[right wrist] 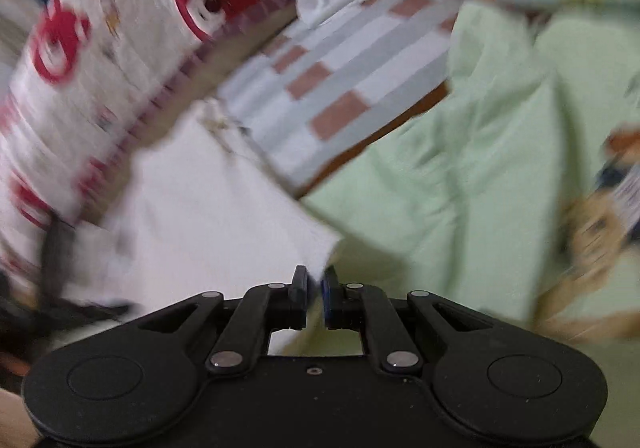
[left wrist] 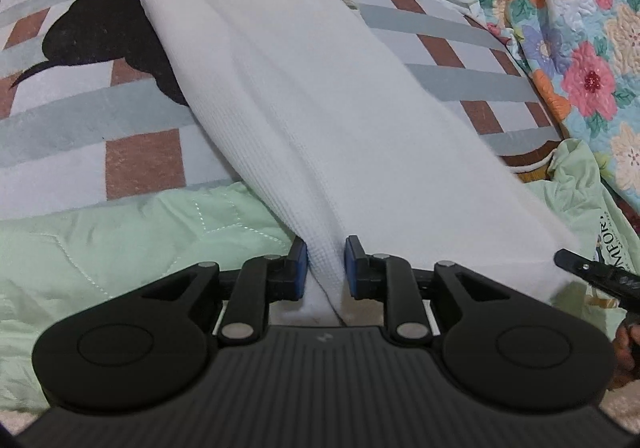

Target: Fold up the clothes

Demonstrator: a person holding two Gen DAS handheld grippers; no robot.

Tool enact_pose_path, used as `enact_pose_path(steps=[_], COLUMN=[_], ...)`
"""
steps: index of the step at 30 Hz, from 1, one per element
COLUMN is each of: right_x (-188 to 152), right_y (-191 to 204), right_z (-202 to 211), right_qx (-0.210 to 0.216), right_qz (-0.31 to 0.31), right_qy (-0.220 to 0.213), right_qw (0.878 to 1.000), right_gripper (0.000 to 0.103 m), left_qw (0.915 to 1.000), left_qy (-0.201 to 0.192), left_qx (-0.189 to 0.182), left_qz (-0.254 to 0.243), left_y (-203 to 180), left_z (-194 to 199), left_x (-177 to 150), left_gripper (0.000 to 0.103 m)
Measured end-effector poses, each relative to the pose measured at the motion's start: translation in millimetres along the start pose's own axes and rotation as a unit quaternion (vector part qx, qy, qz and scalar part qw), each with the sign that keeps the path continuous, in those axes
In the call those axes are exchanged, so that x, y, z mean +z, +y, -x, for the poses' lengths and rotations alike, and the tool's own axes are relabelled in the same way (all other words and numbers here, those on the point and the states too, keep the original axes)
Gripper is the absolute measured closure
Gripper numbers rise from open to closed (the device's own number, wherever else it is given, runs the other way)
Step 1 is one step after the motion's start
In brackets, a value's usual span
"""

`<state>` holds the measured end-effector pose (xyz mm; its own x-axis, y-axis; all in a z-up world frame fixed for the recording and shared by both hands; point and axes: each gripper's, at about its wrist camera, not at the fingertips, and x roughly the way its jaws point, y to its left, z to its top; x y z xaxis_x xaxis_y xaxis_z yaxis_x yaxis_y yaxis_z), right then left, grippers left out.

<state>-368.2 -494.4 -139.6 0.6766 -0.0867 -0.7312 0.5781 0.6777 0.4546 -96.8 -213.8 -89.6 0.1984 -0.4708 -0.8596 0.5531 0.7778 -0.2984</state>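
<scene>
A long white waffle-knit cloth [left wrist: 288,87] stretches from the far bed edge down to my left gripper [left wrist: 326,268]. Its near edge is bunched between the blue pads, so the left gripper is shut on it. The right gripper's black finger [left wrist: 588,270] shows at the cloth's right corner. In the blurred right wrist view, the same white cloth [right wrist: 208,219] lies at left. Its corner is pinched in my right gripper [right wrist: 316,288], whose jaws are nearly together.
A checked brown, grey and white blanket [left wrist: 100,95] with a black figure covers the bed. A pale green quilt [left wrist: 120,232] lies near me. A floral quilt [left wrist: 580,47] is heaped at right. A bear-print pillow [right wrist: 100,67] stands left in the right wrist view.
</scene>
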Motion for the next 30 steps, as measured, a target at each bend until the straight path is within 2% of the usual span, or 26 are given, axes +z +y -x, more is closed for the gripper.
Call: enact_pose_path(steps=[2,4,5,6,8,10,12,15,17,19,20,23,25,27,30], right_x=[4.3,16.7,28.4,44.1,81.5,126.5,164.8,206.2,220.6,222.3,221.4,215.0,216.0,219.1,224.6], right_y=[-6.4,-11.4,-4.4,11.0,51.9,109.4,165.8,227.7,249.4,257.3,259.8,262.2,257.5,247.9,236.3], right_z=[8.5,17.3,18.8,16.8,9.9,-6.3,-27.2,-75.2,-120.6,-158.0,-174.6,-205.3,-218.7,-235.8,-263.7], right_qx=[-0.021,-0.012,-0.008,-0.003,0.014,0.043,0.070,0.111,0.100,0.087,0.083,0.084,0.091,0.081,0.087], right_qz=[0.002,-0.012,0.001,0.030,0.103,0.189,0.265,0.323,0.327,0.330,0.334,0.335,0.310,0.285,0.263], right_qy=[-0.004,-0.013,-0.018,-0.020,-0.022,-0.002,0.010,0.007,0.021,0.043,0.053,0.067,0.070,0.075,0.089], right_qw=[1.000,1.000,1.000,0.999,0.994,0.981,0.962,0.940,0.939,0.939,0.937,0.936,0.944,0.952,0.957], right_gripper=[0.094,0.089,0.089,0.089,0.089,0.084,0.062,0.058,0.059,0.083,0.103,0.102,0.096,0.082,0.079], left_qw=[0.9998,0.9992,0.9987,0.9981,0.9962,0.9930,0.9909,0.9883,0.9864,0.9855,0.9852,0.9867,0.9871,0.9877,0.9904], left_qy=[-0.020,-0.040,-0.050,-0.059,-0.081,-0.105,-0.116,-0.128,-0.136,-0.136,-0.134,-0.114,-0.106,-0.100,-0.103], left_qx=[0.004,0.007,0.009,0.011,0.022,0.044,0.057,0.071,0.080,0.082,0.082,0.082,0.086,0.087,0.078], left_qz=[-0.004,-0.008,-0.010,-0.012,-0.019,-0.032,-0.038,-0.043,-0.046,-0.059,-0.068,-0.081,-0.084,-0.083,-0.048], left_y=[3.9,7.7,9.7,11.6,19.2,27.7,38.2,55.0,66.2,75.0,79.0,94.7,103.8,113.4,132.6], left_z=[12.6,25.3,31.6,37.9,38.9,29.4,16.8,-1.9,-14.4,-25.6,-31.1,-46.8,-56.2,-65.1,-76.4], left_x=[8.5,17.0,21.3,25.6,42.9,63.7,83.5,112.0,131.0,142.4,146.9,159.5,168.2,177.3,194.6], left_gripper=[0.082,0.079,0.073,0.068,0.066,0.065,0.065,0.065,0.065,0.065,0.065,0.067,0.067,0.067,0.066])
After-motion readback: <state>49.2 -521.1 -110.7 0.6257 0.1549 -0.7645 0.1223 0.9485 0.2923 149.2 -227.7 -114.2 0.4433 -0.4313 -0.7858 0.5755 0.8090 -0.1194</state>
